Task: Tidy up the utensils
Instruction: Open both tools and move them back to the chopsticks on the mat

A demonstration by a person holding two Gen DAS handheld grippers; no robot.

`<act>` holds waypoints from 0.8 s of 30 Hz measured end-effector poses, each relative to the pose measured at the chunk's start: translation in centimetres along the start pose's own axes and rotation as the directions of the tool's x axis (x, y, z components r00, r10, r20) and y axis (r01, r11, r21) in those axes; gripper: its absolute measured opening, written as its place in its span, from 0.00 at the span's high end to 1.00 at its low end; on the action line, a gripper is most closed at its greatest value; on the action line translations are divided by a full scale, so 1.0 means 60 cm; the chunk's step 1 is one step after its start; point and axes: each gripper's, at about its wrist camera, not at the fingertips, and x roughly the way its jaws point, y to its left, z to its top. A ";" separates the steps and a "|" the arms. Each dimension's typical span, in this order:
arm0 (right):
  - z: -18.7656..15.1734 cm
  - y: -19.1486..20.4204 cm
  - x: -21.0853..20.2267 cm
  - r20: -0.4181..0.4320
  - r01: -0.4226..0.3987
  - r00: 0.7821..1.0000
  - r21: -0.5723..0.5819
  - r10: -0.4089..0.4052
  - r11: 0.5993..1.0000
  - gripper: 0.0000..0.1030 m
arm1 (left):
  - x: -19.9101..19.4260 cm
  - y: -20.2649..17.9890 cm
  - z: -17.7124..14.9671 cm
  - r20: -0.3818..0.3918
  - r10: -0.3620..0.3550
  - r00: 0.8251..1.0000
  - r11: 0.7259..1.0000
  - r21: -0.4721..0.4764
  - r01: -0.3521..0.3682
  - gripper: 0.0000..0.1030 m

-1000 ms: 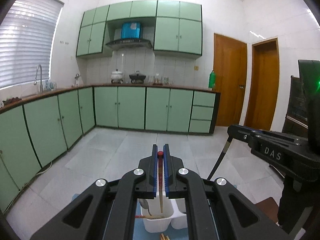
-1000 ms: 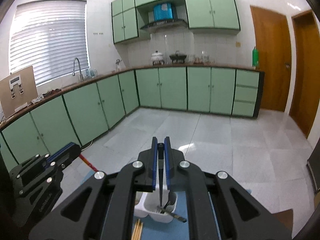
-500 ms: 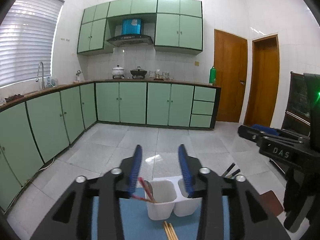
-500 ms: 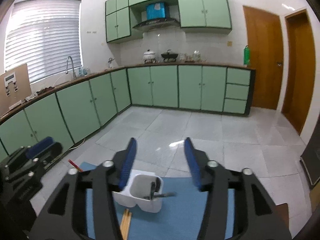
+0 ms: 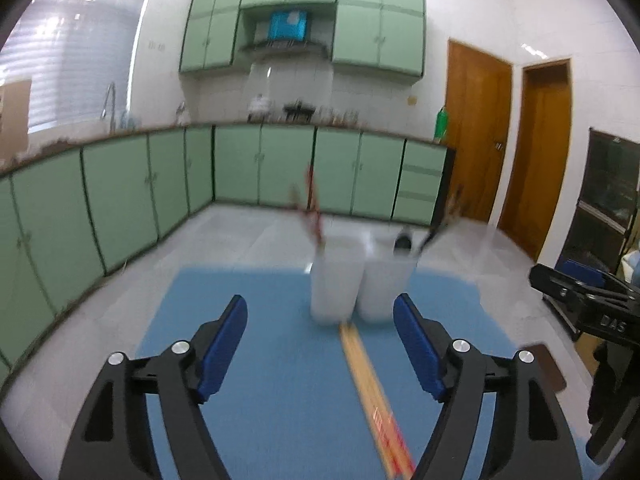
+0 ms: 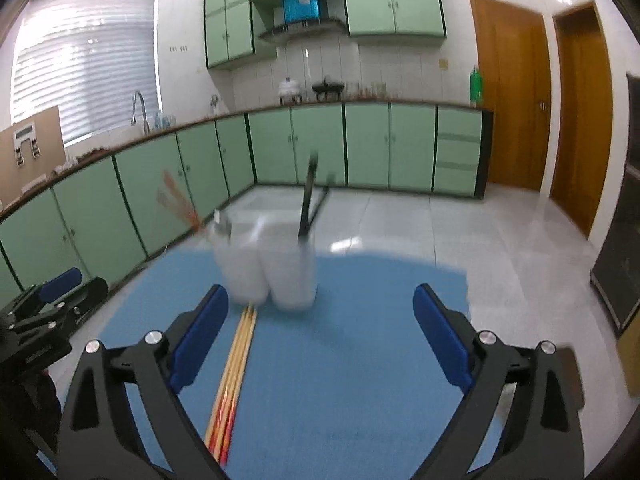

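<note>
Left gripper: black two-finger frame with blue pads, jaws apart and opening, nothing between them. It hangs over the near left part of the blue rectangular mat that covers the table.

On the mat, a bundle of pale wooden chopsticks with red-marked ends lies flat. It runs from the near edge of the mat toward the far edge, its far tips touching or just short of the base of the holder; blur prevents telling which. In the left wrist view the bundle lies toward the left gripper's right-hand finger, untouched.

White plastic two-compartment utensil holder: upright, near the far edge of the mat, about midway along it. Left compartment holds red-tipped sticks leaning out of the top. Right compartment holds dark-handled utensils, also leaning. Individual pieces are too blurred to count.

Right gripper: same black frame and blue pads, jaws wide apart and opening, nothing between them. It hangs over the near right part of the mat, with the chopstick bundle just inside its left-hand finger, not touched.
</note>
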 end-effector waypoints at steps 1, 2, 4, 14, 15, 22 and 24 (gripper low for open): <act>-0.017 0.008 0.000 -0.018 -0.001 1.000 0.005 0.001 1.000 0.12 | 0.003 0.004 -0.018 -0.024 0.015 1.000 1.000 -0.004 -0.015 0.28; -0.038 0.012 0.003 -0.043 -0.003 0.999 0.017 0.004 1.000 0.12 | 0.007 0.008 -0.040 -0.052 0.026 0.998 1.000 -0.009 -0.027 0.28; -0.070 0.020 0.010 -0.082 -0.006 0.997 0.033 0.008 0.999 0.12 | 0.020 0.017 -0.081 -0.120 0.053 0.991 0.998 -0.011 -0.054 0.28; -0.178 0.077 0.043 -0.243 -0.019 0.970 0.021 0.023 1.000 0.12 | 0.051 0.035 -0.174 -0.280 0.073 0.957 0.997 0.005 -0.075 0.28; -0.184 0.081 0.045 -0.253 -0.024 0.967 0.020 0.029 1.000 0.12 | 0.054 0.036 -0.181 -0.293 0.073 0.953 0.997 0.010 -0.073 0.28; -0.205 0.111 0.056 -0.305 -0.055 0.951 -0.019 0.046 0.998 0.12 | 0.056 0.028 -0.196 -0.326 0.076 0.942 0.997 0.005 -0.079 0.27; -0.207 0.117 0.060 -0.317 -0.049 0.948 -0.042 0.034 0.998 0.12 | 0.057 0.029 -0.198 -0.333 0.078 0.940 0.997 0.005 -0.081 0.27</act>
